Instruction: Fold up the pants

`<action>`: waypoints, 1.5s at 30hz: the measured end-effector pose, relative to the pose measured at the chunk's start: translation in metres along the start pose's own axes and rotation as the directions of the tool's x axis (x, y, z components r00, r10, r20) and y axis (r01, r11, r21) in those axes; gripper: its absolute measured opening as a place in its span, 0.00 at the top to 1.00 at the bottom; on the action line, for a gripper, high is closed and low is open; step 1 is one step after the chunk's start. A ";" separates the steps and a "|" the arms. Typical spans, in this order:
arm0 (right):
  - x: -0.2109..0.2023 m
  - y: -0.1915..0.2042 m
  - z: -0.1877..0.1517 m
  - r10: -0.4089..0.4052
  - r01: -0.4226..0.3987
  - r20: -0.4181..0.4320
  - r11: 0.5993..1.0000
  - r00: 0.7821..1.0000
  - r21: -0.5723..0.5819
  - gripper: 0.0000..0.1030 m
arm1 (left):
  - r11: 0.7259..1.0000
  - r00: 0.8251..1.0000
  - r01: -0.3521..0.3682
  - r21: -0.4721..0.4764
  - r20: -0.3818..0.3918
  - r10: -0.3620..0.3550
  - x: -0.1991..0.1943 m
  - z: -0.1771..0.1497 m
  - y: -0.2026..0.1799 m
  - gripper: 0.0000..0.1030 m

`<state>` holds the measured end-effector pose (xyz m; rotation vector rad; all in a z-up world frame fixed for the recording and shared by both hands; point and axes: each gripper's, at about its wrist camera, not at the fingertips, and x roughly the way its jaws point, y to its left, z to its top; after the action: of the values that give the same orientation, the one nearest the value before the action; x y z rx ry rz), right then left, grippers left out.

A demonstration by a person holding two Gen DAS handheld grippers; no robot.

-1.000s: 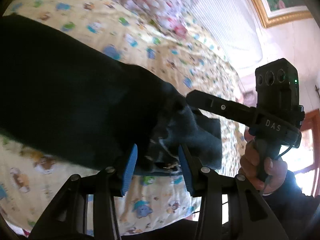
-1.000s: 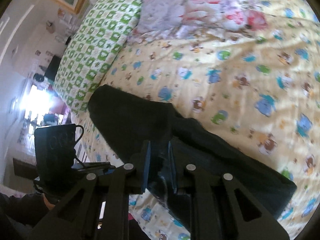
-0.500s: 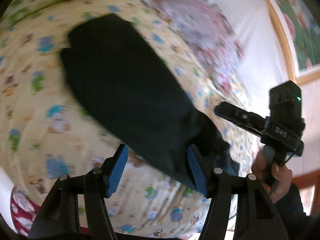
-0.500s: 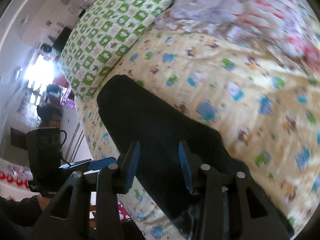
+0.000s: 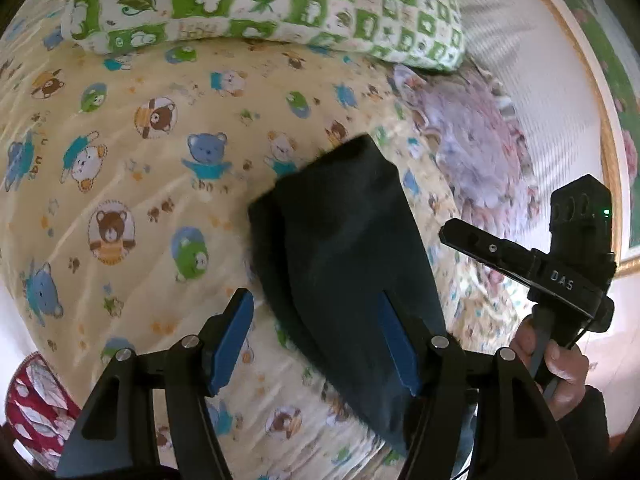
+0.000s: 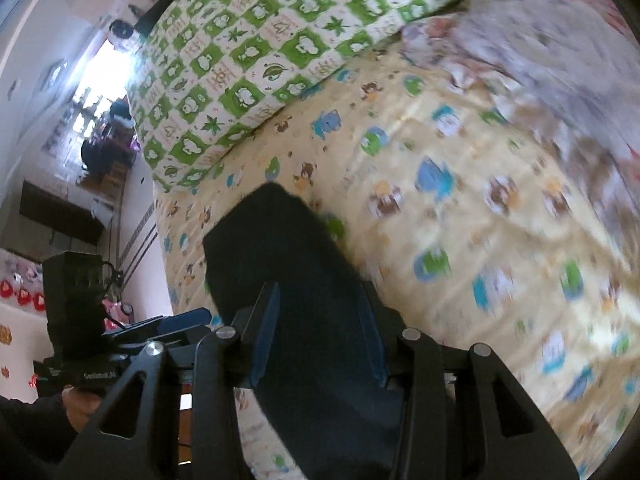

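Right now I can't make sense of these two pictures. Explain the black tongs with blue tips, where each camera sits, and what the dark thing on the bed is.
No robot here: a person holds a pistol-grip tool in each hand, and each tool ends in two fingers with blue pads. A fisheye camera on each tool looks along those fingers.

In the left tool's picture you see the left gripper, jaws open, with the other tool and the person's right hand off to the side. In the right tool's picture, the right gripper is also open.

The dark thing is the pants, folded into a compact stack on the teddy-bear bedsheet. Neither gripper grips them. A green checked pillow lies beyond.
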<state>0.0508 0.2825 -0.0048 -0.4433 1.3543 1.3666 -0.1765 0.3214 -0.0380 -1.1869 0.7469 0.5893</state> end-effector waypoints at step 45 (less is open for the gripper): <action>-0.132 -0.020 -0.052 0.138 -0.145 0.187 0.989 0.973 0.025 0.82 | 0.923 0.967 0.255 0.290 -0.055 -0.250 -0.022 -0.050 -0.148 0.80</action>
<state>0.0886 0.1766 0.0840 -0.1906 1.2750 1.4579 -0.0896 0.2313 0.0575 -0.9900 0.6563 0.2421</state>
